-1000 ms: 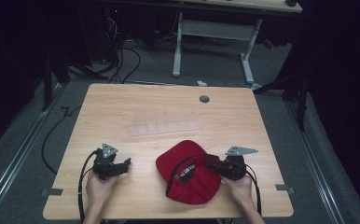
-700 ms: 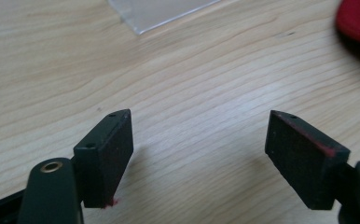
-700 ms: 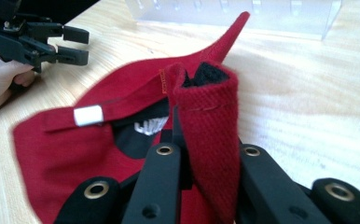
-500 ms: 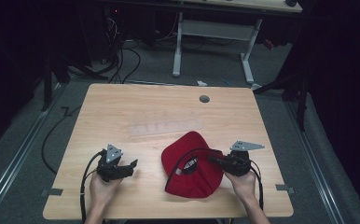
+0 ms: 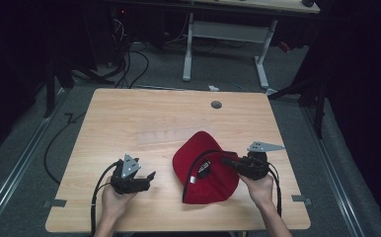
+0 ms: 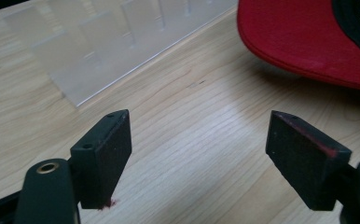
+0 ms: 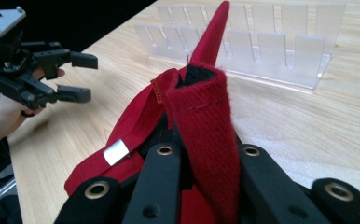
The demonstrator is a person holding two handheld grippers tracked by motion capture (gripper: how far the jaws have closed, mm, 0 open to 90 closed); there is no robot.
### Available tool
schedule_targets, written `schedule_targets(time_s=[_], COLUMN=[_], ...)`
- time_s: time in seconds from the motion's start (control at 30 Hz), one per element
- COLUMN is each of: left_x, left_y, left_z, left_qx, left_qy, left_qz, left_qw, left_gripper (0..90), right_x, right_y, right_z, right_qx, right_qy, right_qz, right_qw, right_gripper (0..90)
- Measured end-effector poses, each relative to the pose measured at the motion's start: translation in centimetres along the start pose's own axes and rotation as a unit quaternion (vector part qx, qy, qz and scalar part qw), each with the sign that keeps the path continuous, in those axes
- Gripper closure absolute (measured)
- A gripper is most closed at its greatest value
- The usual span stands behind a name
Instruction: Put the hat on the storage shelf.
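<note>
Now, seen from above and along each gripper:
Worktop [image 5: 129,118]: pale wood.
Cap [image 5: 203,170]: red, on the worktop's near right part, its near edge pinched up.
Right gripper [image 5: 228,162]: jaws clamped tight on the cap's strap [image 7: 206,135].
Left gripper [image 5: 149,178]: jaws wide apart, nothing between them, just above the wood, left of the cap and apart from it.
Clear rack [image 5: 166,134]: near the middle, just behind the cap.
</note>
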State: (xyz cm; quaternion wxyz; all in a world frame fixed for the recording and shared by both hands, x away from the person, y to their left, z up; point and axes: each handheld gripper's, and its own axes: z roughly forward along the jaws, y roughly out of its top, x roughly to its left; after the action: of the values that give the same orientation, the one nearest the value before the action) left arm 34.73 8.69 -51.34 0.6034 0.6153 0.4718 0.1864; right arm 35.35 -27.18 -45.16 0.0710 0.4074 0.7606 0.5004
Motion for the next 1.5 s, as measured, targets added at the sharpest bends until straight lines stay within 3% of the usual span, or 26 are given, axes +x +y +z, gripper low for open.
schedule_targets(time_s=[0.37,0.67,0.97,1.17,1.3,1.5], left_x=[-2.7,-3.9,-4.9,-4.6,-4.6,-4.8], left_y=[-1.0,-1.3,-1.3,-1.1,-1.0,-1.1], left_z=[1.4,2.3,2.8,2.5,2.3,2.2], left_qx=[0.017,0.027,0.015,0.013,0.005,0.003], left_qy=[-0.019,-0.03,-0.039,-0.034,-0.033,-0.043], left_qz=[0.048,0.06,0.064,0.059,0.068,0.078], left_qw=[0.9985,0.9974,0.9971,0.9976,0.9971,0.996], left_gripper=[22.5,22.3,20.5,19.7,19.8,23.5], right_x=[0.2,0.4,0.6,0.9,1.2,1.3], right_y=[1.8,2.7,3.6,3.9,3.7,3.6], right_z=[0.1,0.5,1.5,2.5,2.9,3.1], right_qx=[-0.001,0.0,0.002,0.021,0.046,0.063], right_qy=[0.017,0.03,0.045,0.028,0.003,-0.005], right_qz=[0.007,0.015,0.032,0.028,0.016,0.006], right_qw=[0.9998,0.9995,0.9985,0.999,0.9988,0.998], right_gripper=[85.1,85.1,85.0,84.9,84.8,84.7])
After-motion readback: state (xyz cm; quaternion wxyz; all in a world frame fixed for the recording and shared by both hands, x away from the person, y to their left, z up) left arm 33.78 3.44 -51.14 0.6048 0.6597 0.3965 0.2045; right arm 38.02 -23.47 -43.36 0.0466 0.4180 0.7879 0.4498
